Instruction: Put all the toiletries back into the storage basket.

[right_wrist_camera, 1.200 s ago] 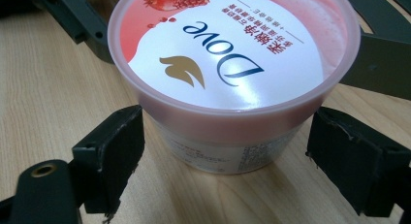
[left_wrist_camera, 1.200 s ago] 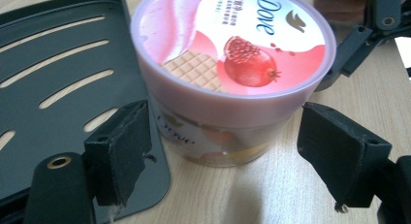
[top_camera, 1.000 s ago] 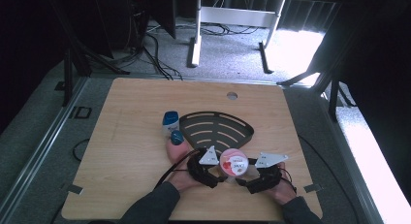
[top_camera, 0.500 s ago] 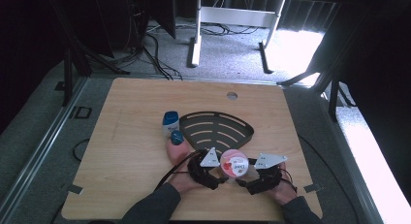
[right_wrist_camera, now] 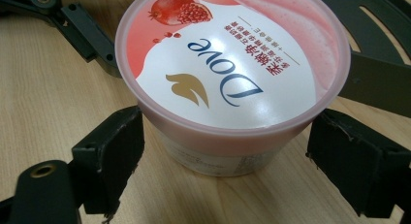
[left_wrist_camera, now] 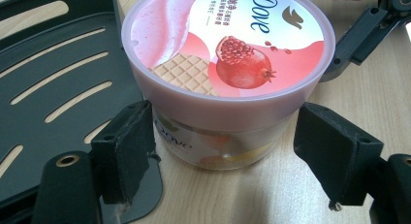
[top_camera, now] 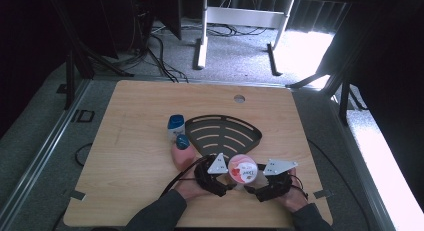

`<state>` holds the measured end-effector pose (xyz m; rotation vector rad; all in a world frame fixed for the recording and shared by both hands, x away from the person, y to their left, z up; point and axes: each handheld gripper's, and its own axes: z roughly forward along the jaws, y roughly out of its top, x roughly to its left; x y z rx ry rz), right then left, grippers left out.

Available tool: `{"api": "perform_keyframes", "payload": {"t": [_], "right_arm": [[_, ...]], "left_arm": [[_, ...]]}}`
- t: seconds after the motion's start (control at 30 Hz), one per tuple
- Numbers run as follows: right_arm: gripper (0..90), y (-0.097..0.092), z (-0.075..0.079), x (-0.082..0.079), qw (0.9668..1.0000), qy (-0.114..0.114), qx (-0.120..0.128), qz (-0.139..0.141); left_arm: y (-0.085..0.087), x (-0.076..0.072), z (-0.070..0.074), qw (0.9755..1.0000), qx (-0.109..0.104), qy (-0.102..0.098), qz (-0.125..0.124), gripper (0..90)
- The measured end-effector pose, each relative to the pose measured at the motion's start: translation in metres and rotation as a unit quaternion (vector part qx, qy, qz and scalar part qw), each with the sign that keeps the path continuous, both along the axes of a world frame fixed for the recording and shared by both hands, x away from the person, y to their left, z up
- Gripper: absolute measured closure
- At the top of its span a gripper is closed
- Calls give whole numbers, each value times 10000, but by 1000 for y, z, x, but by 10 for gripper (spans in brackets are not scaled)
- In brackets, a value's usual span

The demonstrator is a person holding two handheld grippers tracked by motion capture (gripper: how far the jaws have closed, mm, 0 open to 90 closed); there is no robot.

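Note:
A pink Dove tub with a pomegranate lid stands on the wooden table near the front edge, just off the black slotted tray. My left gripper comes at it from the left and my right gripper from the right. In the left gripper view the tub sits between the open jaws of the left gripper; one pad is at its wall, the other a little apart. In the right gripper view the right gripper straddles the tub, open, with small gaps both sides.
A pink bottle with a blue cap lies left of the grippers, and a white and blue container stands behind it by the tray's left edge. A round hole is at the table's far side. The tray adjoins the tub.

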<state>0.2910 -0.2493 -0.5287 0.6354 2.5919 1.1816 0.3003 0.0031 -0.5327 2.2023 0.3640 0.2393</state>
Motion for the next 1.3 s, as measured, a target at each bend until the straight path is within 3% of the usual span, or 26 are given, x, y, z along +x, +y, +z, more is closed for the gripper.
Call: {"api": "perform_keyframes", "payload": {"t": [0.3,1.3], "right_arm": [[132,0,4,-2,9999,-64,-102,0],[126,-3,17,5,9999,-123,9,-39]], "left_arm": [[-2,0,2,10000,25,19,-1,231],[-5,6,19,9999,43,-108,35,231]]}}
